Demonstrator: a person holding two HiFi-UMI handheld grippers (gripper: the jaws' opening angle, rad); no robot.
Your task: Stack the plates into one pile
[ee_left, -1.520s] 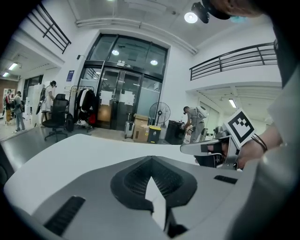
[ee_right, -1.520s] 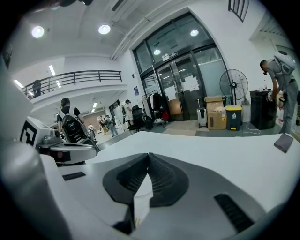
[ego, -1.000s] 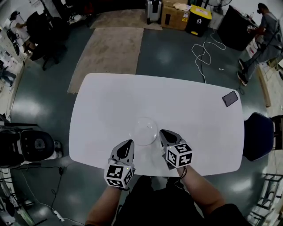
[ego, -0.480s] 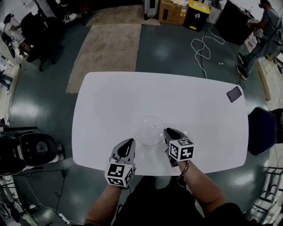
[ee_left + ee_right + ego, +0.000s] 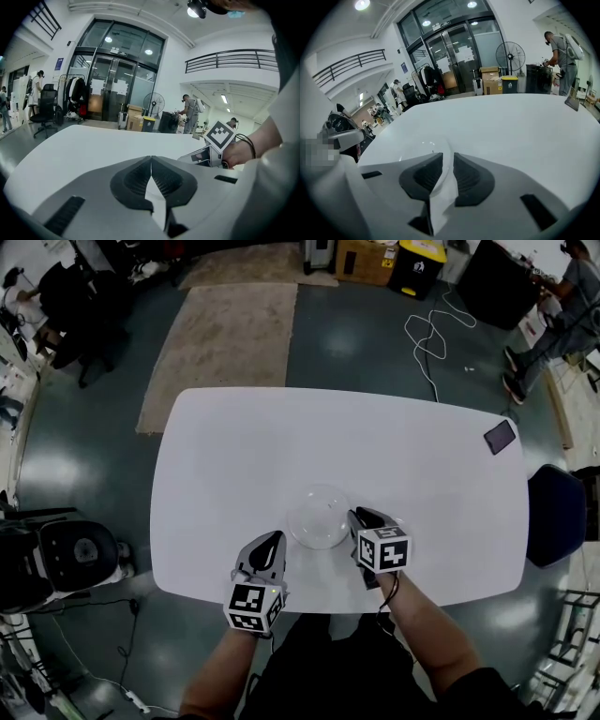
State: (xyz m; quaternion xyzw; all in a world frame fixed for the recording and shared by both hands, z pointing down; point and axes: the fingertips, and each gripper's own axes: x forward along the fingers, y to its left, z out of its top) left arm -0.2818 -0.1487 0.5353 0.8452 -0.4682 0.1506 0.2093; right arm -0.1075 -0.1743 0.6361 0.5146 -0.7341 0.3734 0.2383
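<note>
A pile of clear plates point(image 5: 317, 514) lies on the white table point(image 5: 281, 446), near its front edge. My right gripper point(image 5: 357, 516) is at the pile's right rim. Its jaws have just been opening, and a narrow gap shows between them in the right gripper view point(image 5: 443, 155). The clear plate rim point(image 5: 419, 146) runs into that gap, and the pads do not press on it. My left gripper point(image 5: 273, 540) hovers just left of and in front of the pile. It is shut with nothing between its fingers point(image 5: 151, 158). The right gripper point(image 5: 212, 149) also shows in the left gripper view.
A dark phone point(image 5: 500, 437) lies at the table's far right corner. A blue chair point(image 5: 553, 517) stands by the right edge. A rug point(image 5: 225, 338) and a white cable point(image 5: 433, 338) lie on the floor beyond the table. People stand far off.
The right gripper has sunk toward the table at the pile's right rim and its jaws have parted. The left gripper has edged down a little and stays shut.
</note>
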